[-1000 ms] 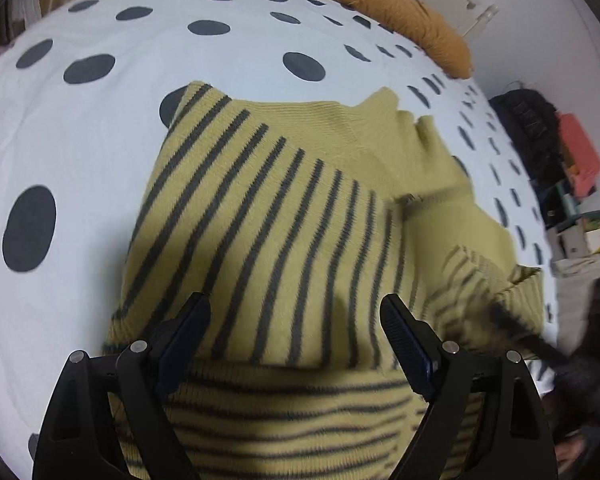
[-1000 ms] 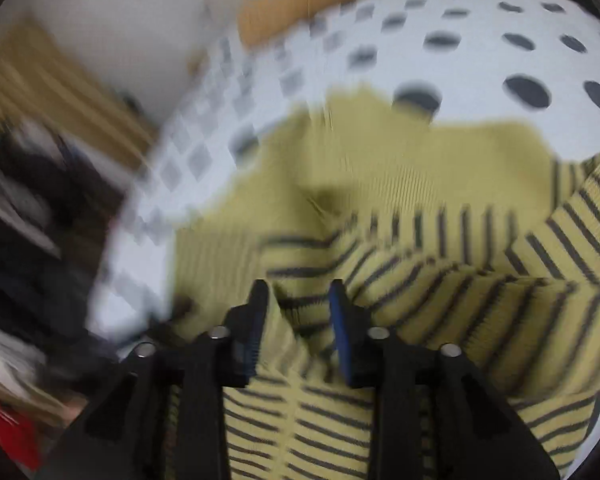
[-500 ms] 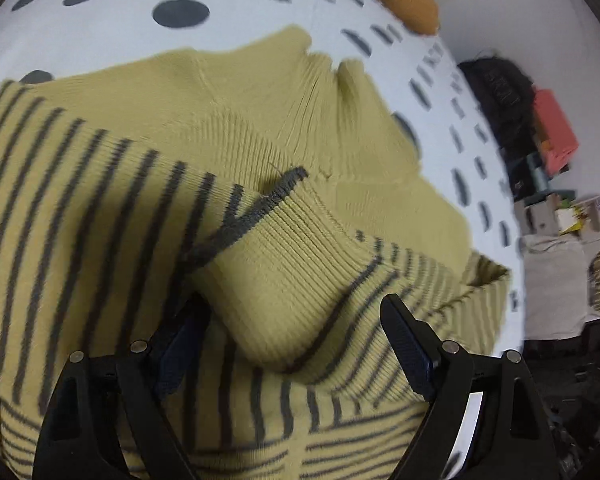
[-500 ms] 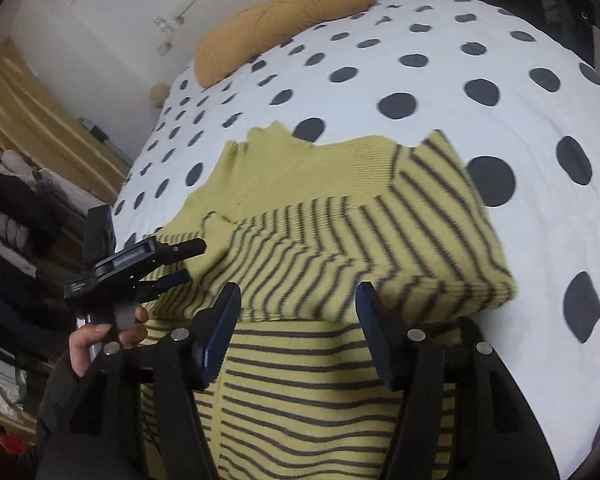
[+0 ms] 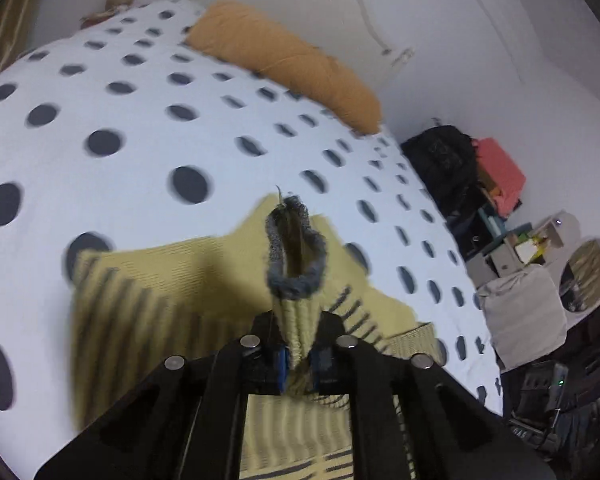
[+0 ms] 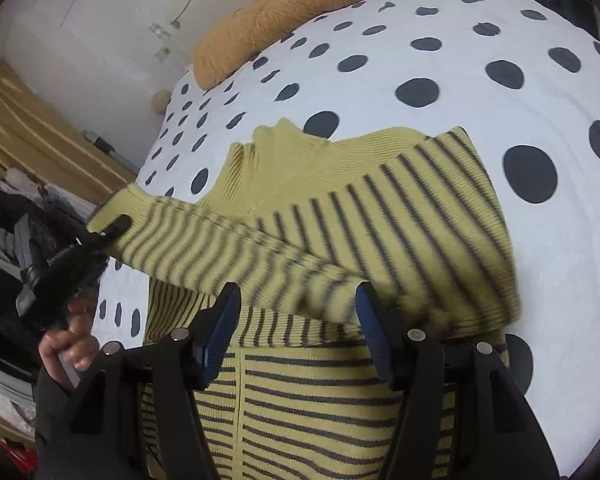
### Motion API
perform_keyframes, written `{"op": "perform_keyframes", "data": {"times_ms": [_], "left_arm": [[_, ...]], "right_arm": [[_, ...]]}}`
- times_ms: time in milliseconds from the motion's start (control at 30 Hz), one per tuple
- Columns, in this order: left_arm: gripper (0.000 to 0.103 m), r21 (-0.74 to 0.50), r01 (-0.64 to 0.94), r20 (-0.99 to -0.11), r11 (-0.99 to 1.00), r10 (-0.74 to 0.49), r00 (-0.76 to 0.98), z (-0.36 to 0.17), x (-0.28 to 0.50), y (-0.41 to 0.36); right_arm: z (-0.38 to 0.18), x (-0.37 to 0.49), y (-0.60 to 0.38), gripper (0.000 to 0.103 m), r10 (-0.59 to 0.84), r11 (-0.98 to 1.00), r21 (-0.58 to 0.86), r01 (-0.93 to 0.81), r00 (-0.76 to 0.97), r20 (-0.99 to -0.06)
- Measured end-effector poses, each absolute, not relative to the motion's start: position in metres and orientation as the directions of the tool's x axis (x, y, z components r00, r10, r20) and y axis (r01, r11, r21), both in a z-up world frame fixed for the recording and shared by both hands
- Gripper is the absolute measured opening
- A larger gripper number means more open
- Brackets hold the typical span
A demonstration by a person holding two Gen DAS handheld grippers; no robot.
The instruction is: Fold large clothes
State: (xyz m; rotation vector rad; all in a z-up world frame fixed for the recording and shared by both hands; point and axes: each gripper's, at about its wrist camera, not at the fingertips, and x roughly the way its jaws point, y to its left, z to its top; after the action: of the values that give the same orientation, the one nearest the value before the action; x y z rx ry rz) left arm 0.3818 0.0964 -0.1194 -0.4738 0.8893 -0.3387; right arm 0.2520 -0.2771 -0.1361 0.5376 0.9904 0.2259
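A yellow sweater with dark stripes [image 6: 380,220] lies on the polka-dot bed [image 6: 440,52]. My left gripper [image 5: 299,360] is shut on the sweater's sleeve; its grey-edged cuff [image 5: 296,252] stands up past the fingers. In the right wrist view that gripper [image 6: 104,236] holds the sleeve [image 6: 220,248] lifted and stretched out left, over the sweater's body. My right gripper [image 6: 296,328] is open and empty, just above the striped lower body [image 6: 312,400]. The other sleeve is folded across the chest.
An orange pillow [image 5: 292,64] lies at the head of the bed by the white wall. A black bag [image 5: 440,156], boxes and clutter [image 5: 520,248] stand beside the bed on one side. Curtains and piled clothes [image 6: 4,220] are on the other side.
My left gripper has shut on the sleeve cuff and lifted it off the sweater, pulling it out sideways. My right gripper let go earlier, opened and stays above the lower body.
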Motion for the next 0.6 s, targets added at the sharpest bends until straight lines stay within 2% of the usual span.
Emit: {"op": "perform_keyframes", "data": {"times_ms": [33,67,100,133,200,267,333,367,400,467,533,600], "left_arm": [[0.021,-0.502,0.035,-0.706,0.864,-0.433,0.560,-0.136,0.384,0.109],[0.037,-0.473,-0.032,-0.771,0.880,-0.396,0.499,-0.162,0.388,0.121],[0.040,-0.453,-0.084,-0.824,0.887,-0.382,0.418,-0.188,0.389,0.130],[0.037,-0.441,-0.111,-0.848,0.891,-0.373,0.376,-0.202,0.387,0.138],[0.037,-0.552,-0.141,-0.780,0.822,-0.450,0.435,-0.208,0.369,0.159],[0.055,-0.629,-0.197,-0.725,0.752,-0.476,0.498,-0.202,0.351,0.177],[0.060,-0.669,-0.216,-0.687,0.711,-0.481,0.545,-0.194,0.333,0.191],[0.060,-0.665,-0.214,-0.689,0.716,-0.475,0.548,-0.190,0.328,0.195],[0.060,-0.647,-0.206,-0.698,0.734,-0.463,0.546,-0.185,0.323,0.197],[0.059,-0.596,-0.199,-0.731,0.778,-0.422,0.536,-0.177,0.314,0.198],[0.059,-0.550,-0.201,-0.758,0.811,-0.383,0.528,-0.171,0.306,0.207],[0.059,-0.530,-0.214,-0.772,0.820,-0.363,0.521,-0.163,0.297,0.218]], "right_arm": [[-0.137,0.255,-0.272,0.060,0.413,0.854,0.518,0.054,0.534,-0.738],[-0.140,0.259,-0.268,0.060,0.416,0.854,0.518,0.054,0.526,-0.742],[-0.143,0.263,-0.265,0.060,0.428,0.847,0.528,0.054,0.519,-0.740],[-0.146,0.272,-0.258,0.060,0.456,0.832,0.553,0.049,0.508,-0.731],[-0.148,0.292,-0.241,0.060,0.496,0.818,0.574,0.017,0.483,-0.721],[-0.152,0.316,-0.221,0.060,0.519,0.820,0.572,-0.024,0.453,-0.725],[-0.162,0.345,-0.203,0.051,0.531,0.819,0.572,-0.034,0.420,-0.736],[-0.171,0.361,-0.196,0.027,0.560,0.801,0.599,-0.023,0.386,-0.733],[-0.184,0.377,-0.190,0.012,0.597,0.771,0.637,0.006,0.341,-0.726],[-0.202,0.393,-0.181,0.007,0.628,0.744,0.667,0.043,0.297,-0.720],[-0.217,0.401,-0.166,0.006,0.636,0.742,0.668,0.066,0.246,-0.731],[-0.218,0.391,-0.154,0.005,0.710,0.673,0.735,0.079,0.210,-0.673]]}}
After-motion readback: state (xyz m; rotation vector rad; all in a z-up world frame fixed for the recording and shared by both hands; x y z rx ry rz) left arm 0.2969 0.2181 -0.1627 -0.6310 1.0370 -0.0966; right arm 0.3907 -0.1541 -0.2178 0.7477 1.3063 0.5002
